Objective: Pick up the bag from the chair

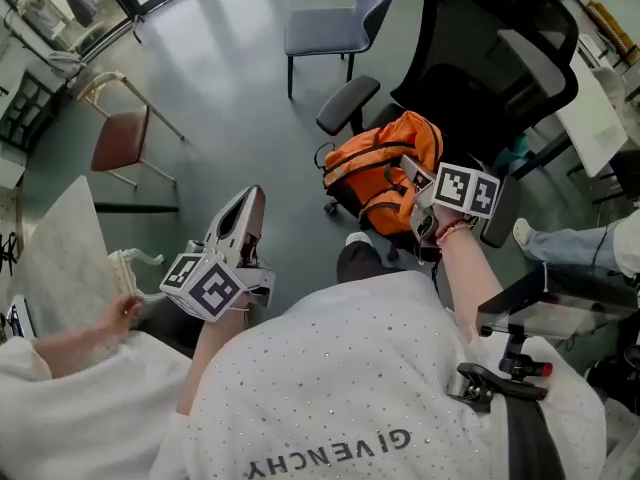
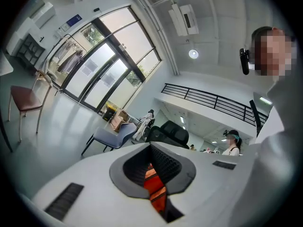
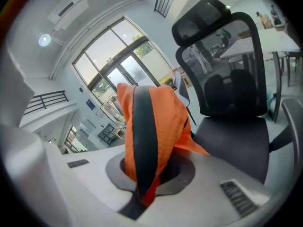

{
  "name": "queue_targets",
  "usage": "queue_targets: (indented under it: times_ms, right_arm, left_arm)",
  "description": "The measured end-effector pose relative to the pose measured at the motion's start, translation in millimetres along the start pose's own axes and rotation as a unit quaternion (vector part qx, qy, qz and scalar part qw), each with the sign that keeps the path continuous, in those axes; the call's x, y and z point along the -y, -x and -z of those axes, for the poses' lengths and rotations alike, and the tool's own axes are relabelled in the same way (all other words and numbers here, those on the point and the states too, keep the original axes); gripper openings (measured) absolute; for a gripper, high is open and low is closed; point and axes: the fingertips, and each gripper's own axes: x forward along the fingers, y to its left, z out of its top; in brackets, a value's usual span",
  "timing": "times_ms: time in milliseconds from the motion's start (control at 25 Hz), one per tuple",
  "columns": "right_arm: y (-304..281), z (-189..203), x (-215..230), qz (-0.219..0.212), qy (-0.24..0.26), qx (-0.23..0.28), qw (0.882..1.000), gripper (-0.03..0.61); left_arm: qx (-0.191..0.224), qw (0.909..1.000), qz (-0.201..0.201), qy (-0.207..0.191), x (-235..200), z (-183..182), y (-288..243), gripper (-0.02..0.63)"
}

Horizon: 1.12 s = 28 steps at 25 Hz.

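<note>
The right tool (image 1: 418, 190) is clamped on a fold of the orange bag (image 1: 375, 163), just where a black strap crosses it. The bag lies directly ahead of the jaws, its bulk sagging below and to the left of the pinch, over the front edge of the black chair (image 1: 500, 58). Whether it rests on the seat I cannot tell. The left tool (image 1: 248, 203) is well apart to the left, jaws drawn together on nothing and aimed at bare floor. The lift likely belongs to the right hand alone: up and back, away from the seat.
</note>
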Motion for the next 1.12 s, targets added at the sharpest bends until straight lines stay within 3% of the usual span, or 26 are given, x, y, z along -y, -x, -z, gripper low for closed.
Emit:
queue_targets:
  times_ms: [360, 680, 1120]
  right_arm:
    - [40, 7, -46, -0.046, 0.062, 0.009, 0.997, 0.025]
    - [91, -6, -83, -0.100, 0.077, 0.056, 0.990, 0.025]
    - [213, 0, -83, -0.158, 0.129, 0.072, 0.976, 0.025]
  left_arm:
    - [-0.006, 0.9998, 0.017, -0.006, 21, 22, 19, 0.003]
    - [0.000, 0.9997, 0.020, -0.016, 53, 27, 45, 0.003]
    - [0.005, 0.9995, 0.015, -0.026, 158, 80, 63, 0.003]
